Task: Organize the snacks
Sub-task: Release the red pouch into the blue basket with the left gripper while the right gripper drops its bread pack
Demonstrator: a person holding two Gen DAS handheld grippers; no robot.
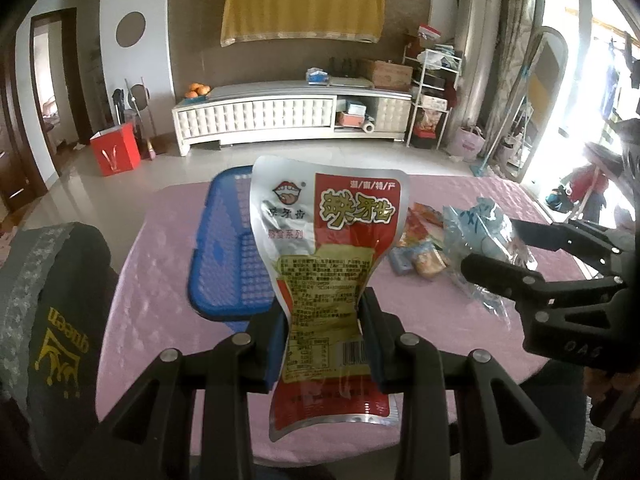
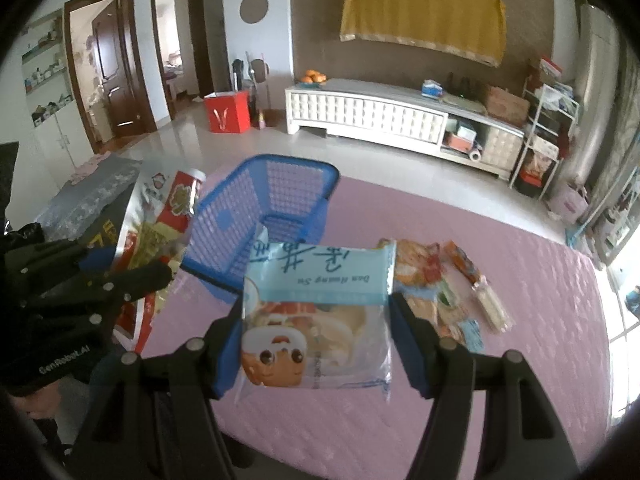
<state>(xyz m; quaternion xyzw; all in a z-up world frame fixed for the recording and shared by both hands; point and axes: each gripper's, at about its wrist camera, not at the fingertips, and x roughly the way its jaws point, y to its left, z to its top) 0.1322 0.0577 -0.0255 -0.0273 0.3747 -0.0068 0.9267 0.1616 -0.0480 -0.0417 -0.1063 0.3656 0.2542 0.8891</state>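
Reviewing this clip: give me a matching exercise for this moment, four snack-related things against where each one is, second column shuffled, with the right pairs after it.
Things:
1. red and silver snack packet
2. light blue pastry packet
3. blue basket
4. loose snack pile

Places:
A. lying on the pink tablecloth, beside the basket
B. pinched between the pads of the left gripper
C. standing empty on the tablecloth
D. clamped across its width in the right gripper

Pairs: 1-B, 2-D, 3-C, 4-A
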